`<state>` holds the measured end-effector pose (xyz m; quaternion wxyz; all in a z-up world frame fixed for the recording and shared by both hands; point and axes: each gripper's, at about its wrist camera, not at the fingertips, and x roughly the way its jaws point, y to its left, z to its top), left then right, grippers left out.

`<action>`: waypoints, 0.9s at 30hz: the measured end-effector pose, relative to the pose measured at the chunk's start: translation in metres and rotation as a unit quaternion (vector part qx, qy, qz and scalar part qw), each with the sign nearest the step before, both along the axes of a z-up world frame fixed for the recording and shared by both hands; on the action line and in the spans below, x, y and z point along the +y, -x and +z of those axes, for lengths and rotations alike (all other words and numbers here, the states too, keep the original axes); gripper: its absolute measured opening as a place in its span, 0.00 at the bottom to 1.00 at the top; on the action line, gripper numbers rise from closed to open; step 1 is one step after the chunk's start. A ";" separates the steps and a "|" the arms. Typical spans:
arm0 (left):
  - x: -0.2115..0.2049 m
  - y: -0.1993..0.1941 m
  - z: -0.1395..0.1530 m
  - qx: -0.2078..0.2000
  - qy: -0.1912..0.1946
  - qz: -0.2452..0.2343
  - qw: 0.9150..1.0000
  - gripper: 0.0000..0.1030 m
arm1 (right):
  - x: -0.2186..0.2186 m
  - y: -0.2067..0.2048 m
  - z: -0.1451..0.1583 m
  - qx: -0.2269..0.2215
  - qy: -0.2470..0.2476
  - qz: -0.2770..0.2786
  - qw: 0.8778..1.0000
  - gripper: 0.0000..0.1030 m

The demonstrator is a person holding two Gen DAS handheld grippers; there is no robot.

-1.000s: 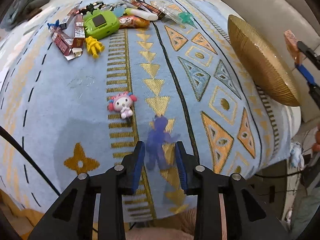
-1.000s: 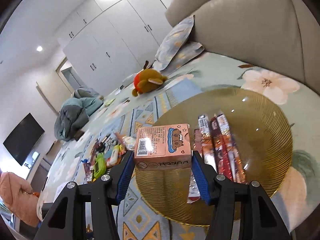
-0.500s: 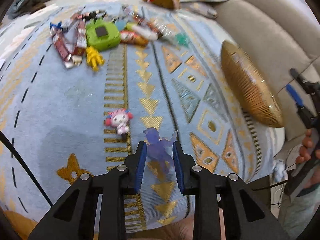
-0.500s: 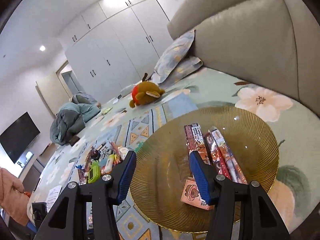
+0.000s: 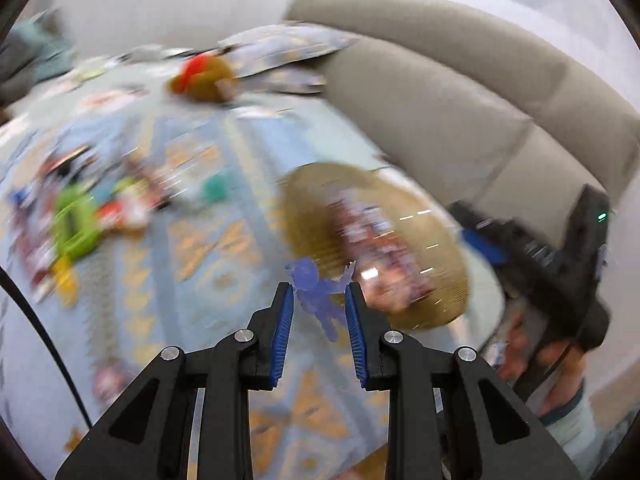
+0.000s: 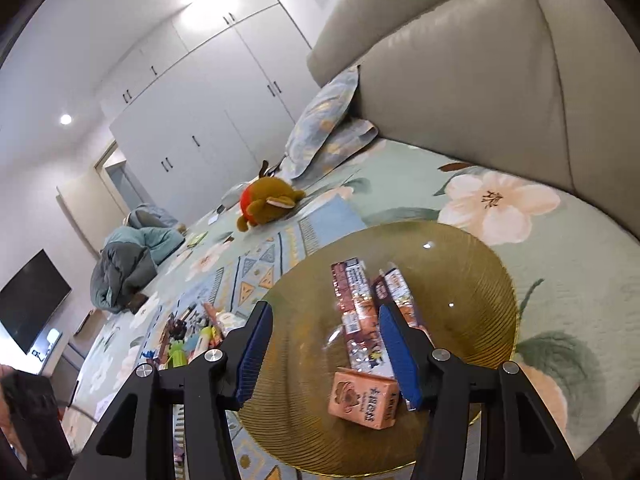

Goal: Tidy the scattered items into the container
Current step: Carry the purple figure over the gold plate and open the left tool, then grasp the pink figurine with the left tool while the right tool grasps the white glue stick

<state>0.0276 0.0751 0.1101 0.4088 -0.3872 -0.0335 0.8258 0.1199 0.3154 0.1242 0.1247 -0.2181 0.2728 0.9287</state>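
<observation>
The left claw [image 5: 319, 303] is gripping a translucent blue figurine [image 5: 318, 288] between its blue pads, the figure's head and 1 raised arm poking out past the fingertips. It is hanging in the air over the patterned blue mat [image 5: 208, 248], just at the near rim of the gold bowl [image 5: 304, 196], which the left wrist view is showing heavily blurred. Further left on the mat, a smeared heap of scattered items [image 5: 80, 224] is lying, with a green toy among them.

The right claw [image 6: 326, 350] is standing wide, with nothing between its pads, hovering above the gold bowl [image 6: 480, 280]. Inside the bowl, long snack packets [image 6: 352, 300] are lying side by side, and an orange carton [image 6: 362, 398] is resting on its side at their near end, just beside the right-hand pad. The bowl is sitting on the bed, partly on the mat and partly on the floral bedspread [image 6: 580, 240]. A brown plush toy [image 6: 268, 202] is lying farther up the bed near the pillows [image 6: 328, 128], well apart from the bowl.
</observation>
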 end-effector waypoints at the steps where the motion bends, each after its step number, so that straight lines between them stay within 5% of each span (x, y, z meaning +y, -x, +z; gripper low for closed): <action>1: 0.015 0.000 0.004 0.003 -0.004 -0.013 1.000 0.23 | 0.002 0.000 -0.001 -0.002 0.003 -0.001 1.000 0.54; 4: 0.050 0.003 0.005 0.006 0.012 -0.025 1.000 0.24 | 0.006 0.000 -0.004 -0.006 0.010 -0.003 1.000 0.54; 8: 0.073 0.008 -0.019 -0.020 0.084 -0.024 0.996 0.24 | 0.011 -0.001 -0.006 -0.012 0.013 -0.015 1.000 0.54; 13: 0.032 0.008 -0.024 -0.047 0.048 0.011 0.998 0.25 | 0.014 -0.001 -0.008 -0.016 0.015 -0.017 1.000 0.54; 17: -0.017 0.009 -0.023 -0.044 0.054 0.078 0.994 0.26 | 0.011 0.000 -0.011 -0.019 0.024 -0.009 0.999 0.54; 23: -0.111 0.014 -0.036 -0.039 0.094 0.244 0.964 0.27 | -0.010 0.008 -0.004 -0.006 0.044 0.035 0.998 0.54; 27: -0.152 0.019 -0.060 -0.099 0.036 0.288 0.952 0.27 | -0.059 0.034 0.007 0.016 0.042 0.150 0.988 0.54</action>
